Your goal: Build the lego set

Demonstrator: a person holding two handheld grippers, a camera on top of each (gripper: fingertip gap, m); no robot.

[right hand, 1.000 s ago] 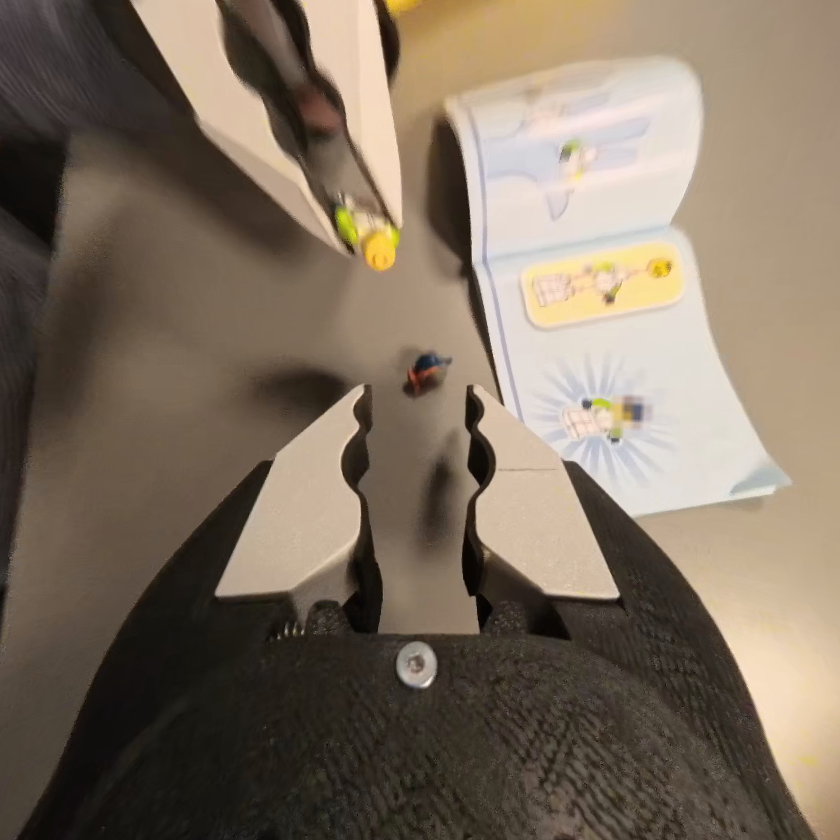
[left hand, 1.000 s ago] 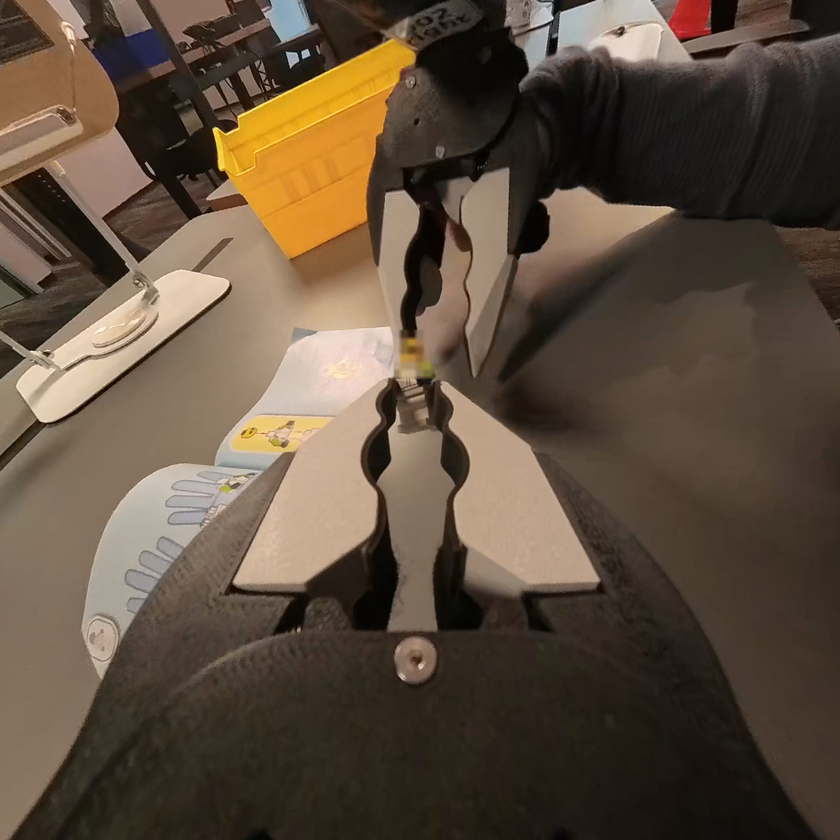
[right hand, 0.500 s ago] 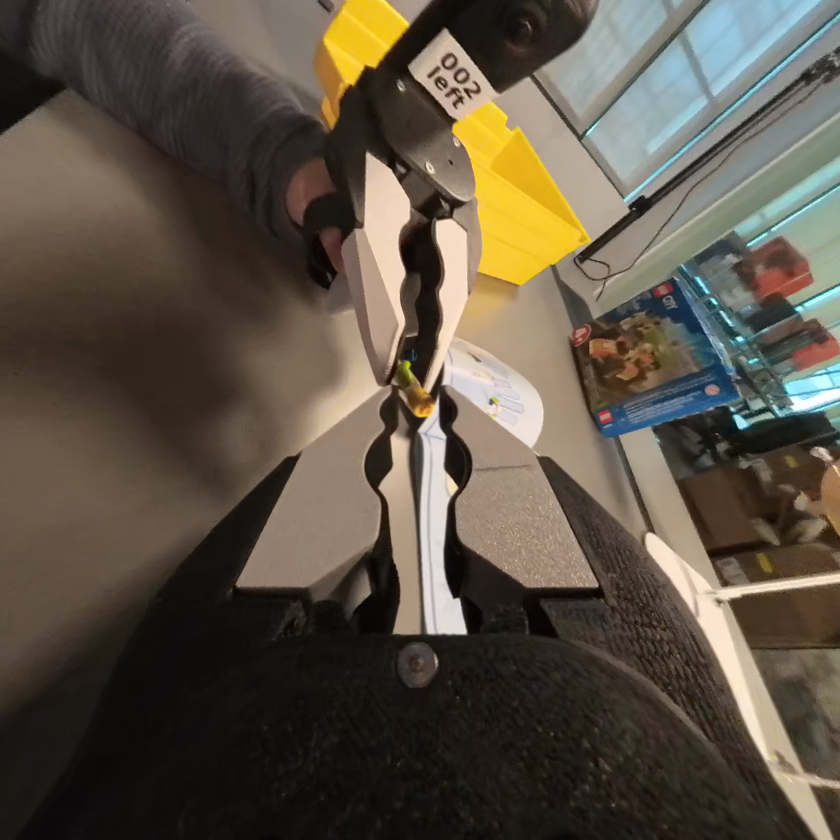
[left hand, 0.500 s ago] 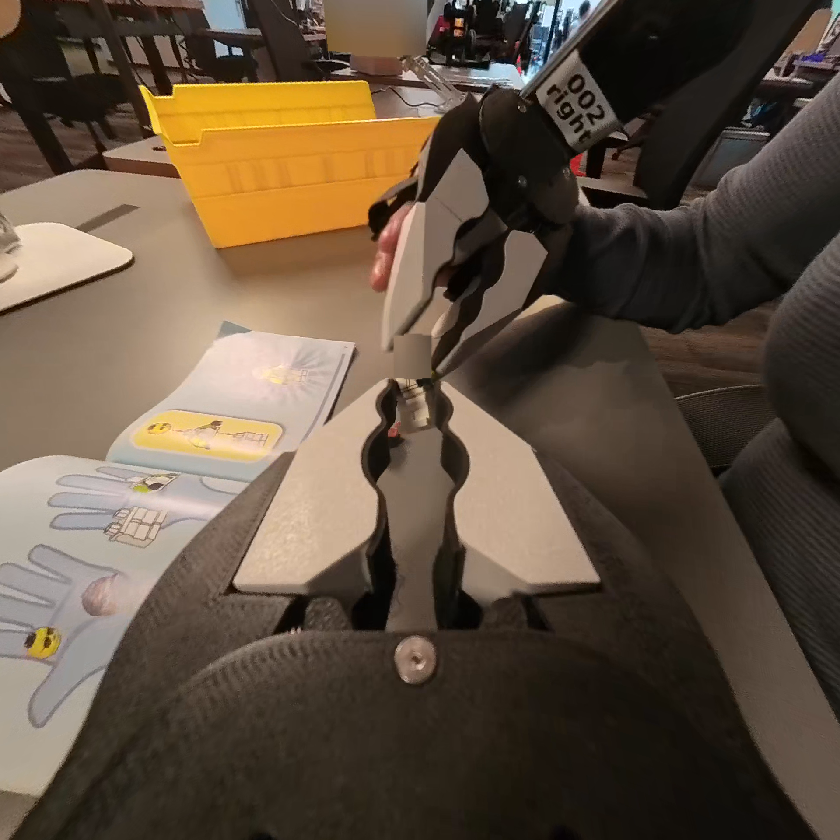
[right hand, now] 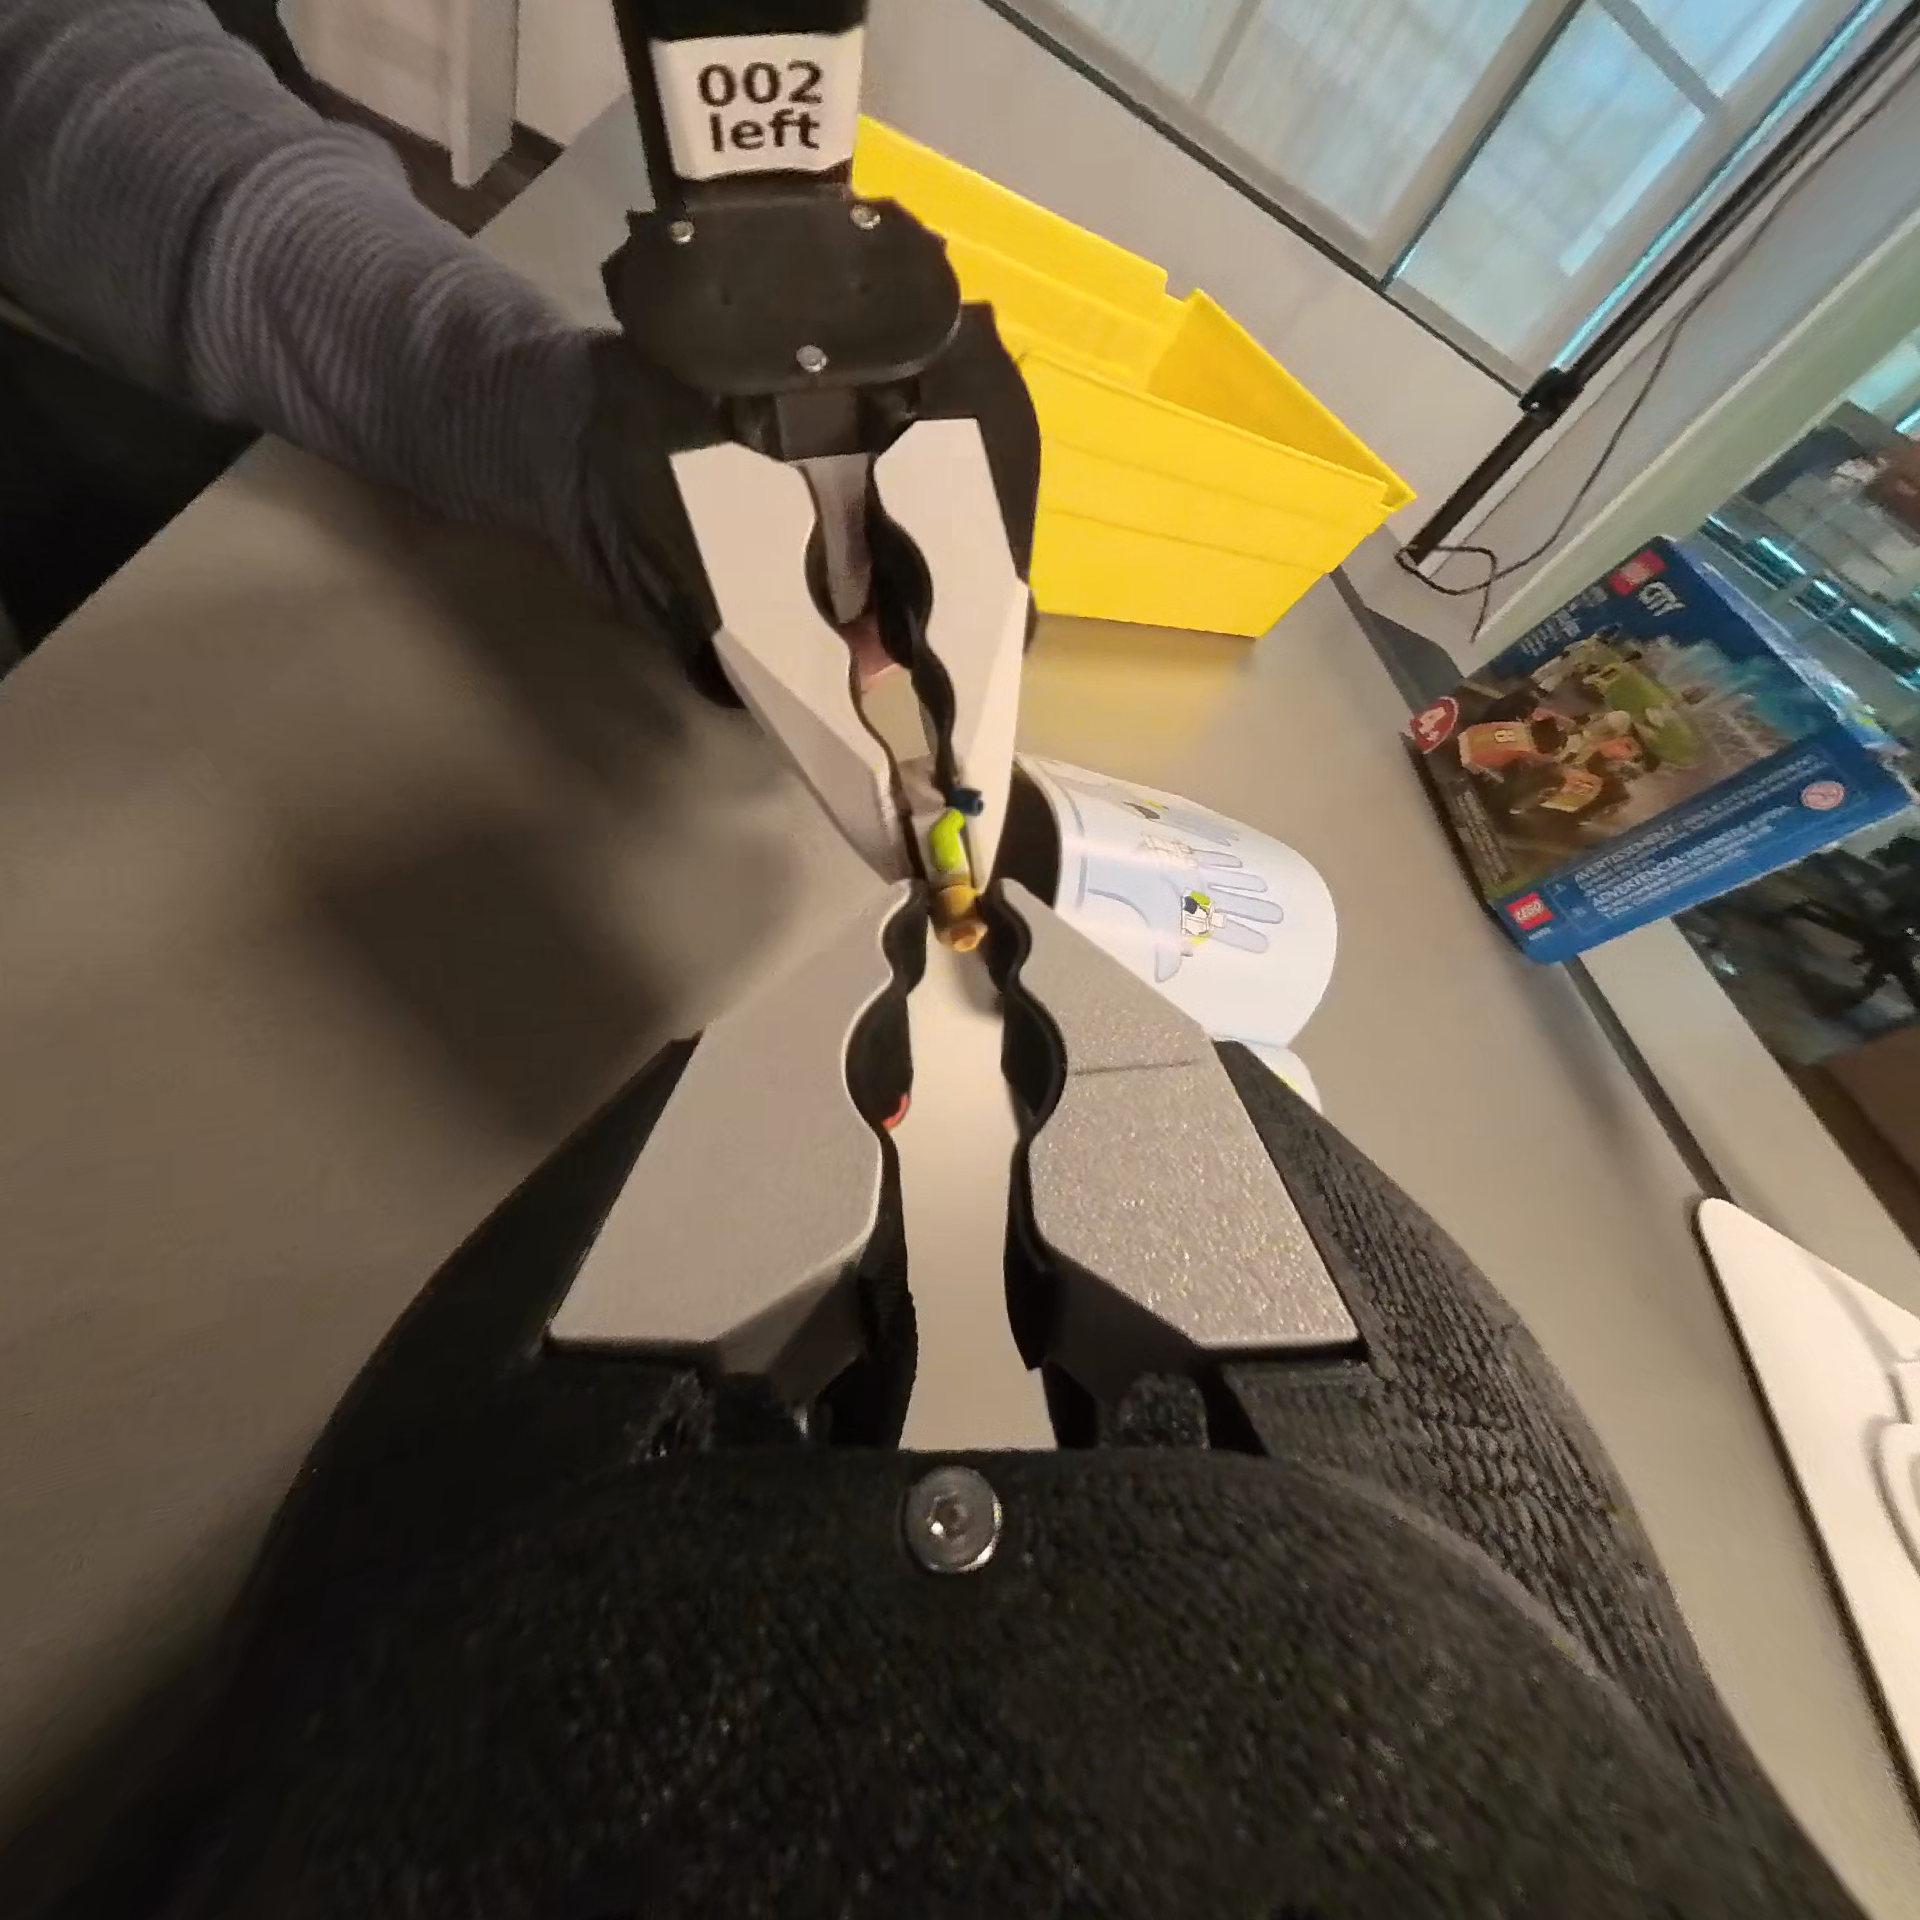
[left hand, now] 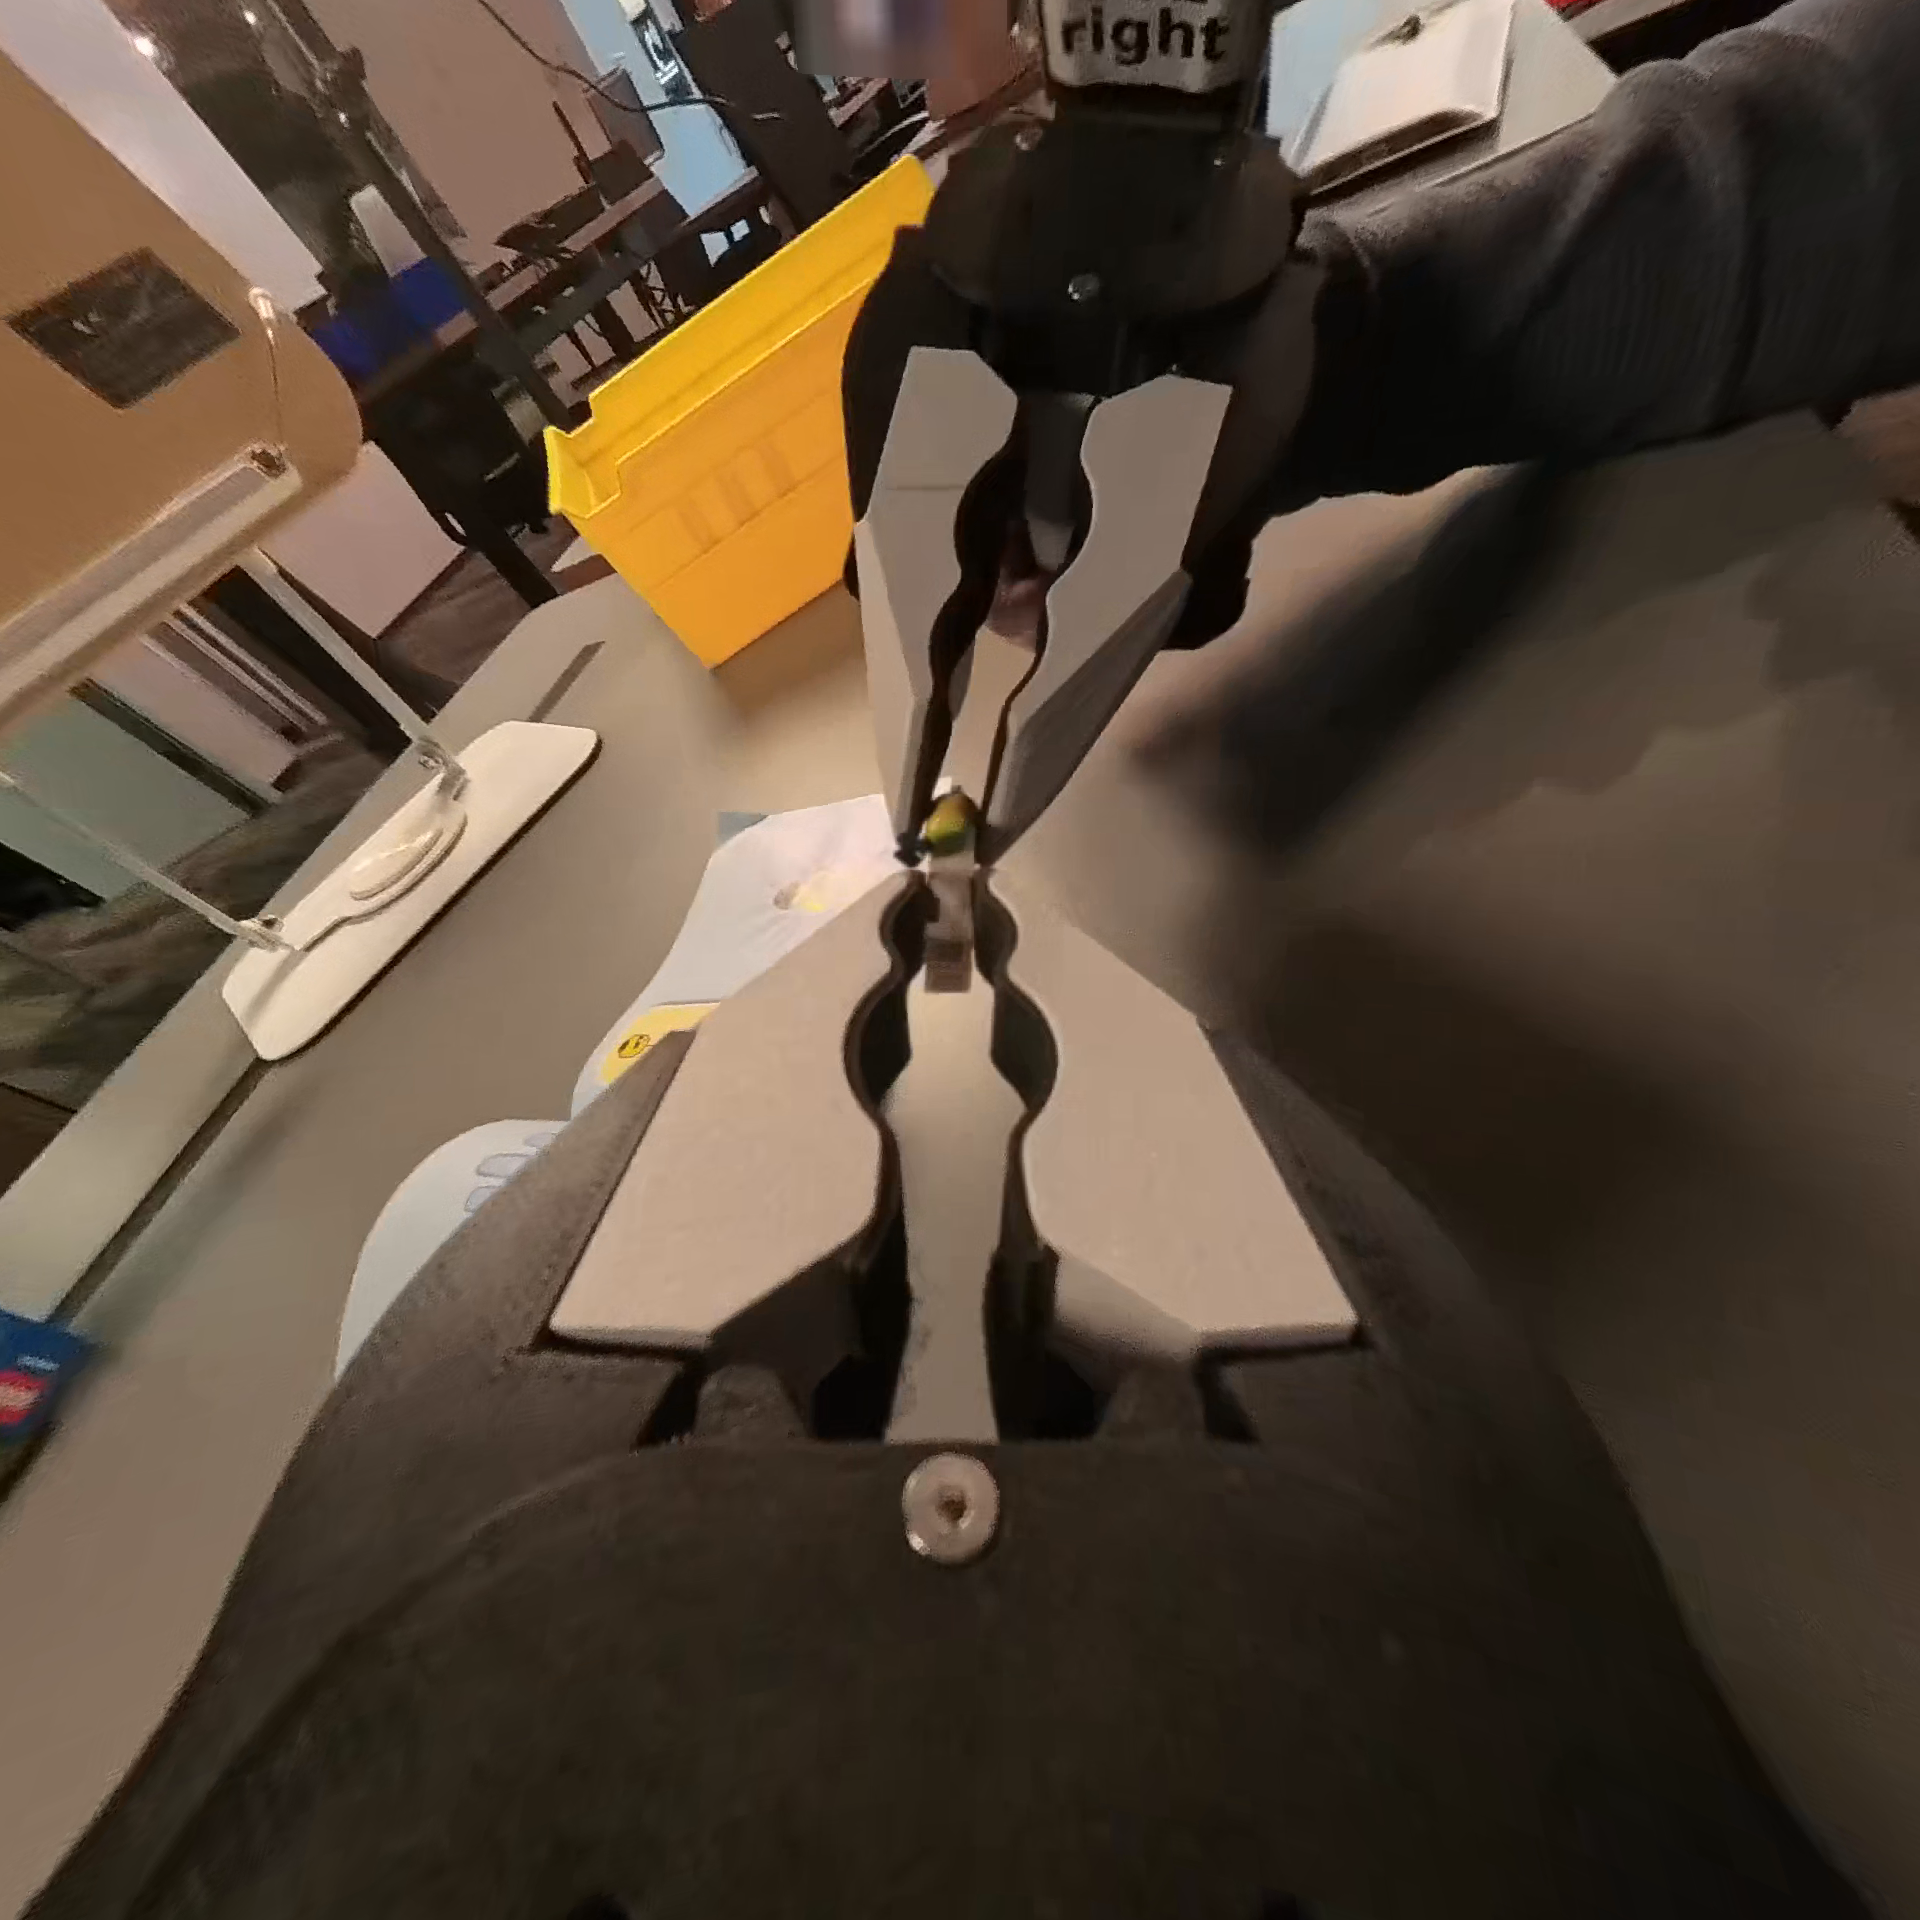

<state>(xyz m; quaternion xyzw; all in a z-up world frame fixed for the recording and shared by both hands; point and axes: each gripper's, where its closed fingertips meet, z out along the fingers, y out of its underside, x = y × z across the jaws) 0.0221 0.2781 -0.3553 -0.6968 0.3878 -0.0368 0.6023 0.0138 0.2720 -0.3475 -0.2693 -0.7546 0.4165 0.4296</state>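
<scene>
A small minifigure with a lime arm (right hand: 945, 840) and a yellow head (right hand: 958, 925) is clamped in my left gripper (left hand: 942, 885), which is shut on its body (left hand: 945, 940). In the right wrist view the left gripper (right hand: 940, 864) comes down from above, head end of the figure sticking out. My right gripper (right hand: 958, 902) meets it tip to tip, jaws narrowed around the yellow head. In the left wrist view the right gripper (left hand: 951, 840) points down at the head (left hand: 951, 826). Both are held above the grey table (left hand: 1455, 935).
An open instruction booklet (right hand: 1195, 894) lies on the table under the grippers, also in the left wrist view (left hand: 769, 894). A yellow bin (left hand: 727, 499) stands at the back. A blue set box (right hand: 1662, 758) and a white lamp base (left hand: 416, 862) lie to the sides. My two grippers' fingertips are within a few centimetres of each other.
My right gripper left the small blue and red piece on the table, swung up to face the left gripper and narrowed its jaws around the minifigure's head. The left kept its grip.
</scene>
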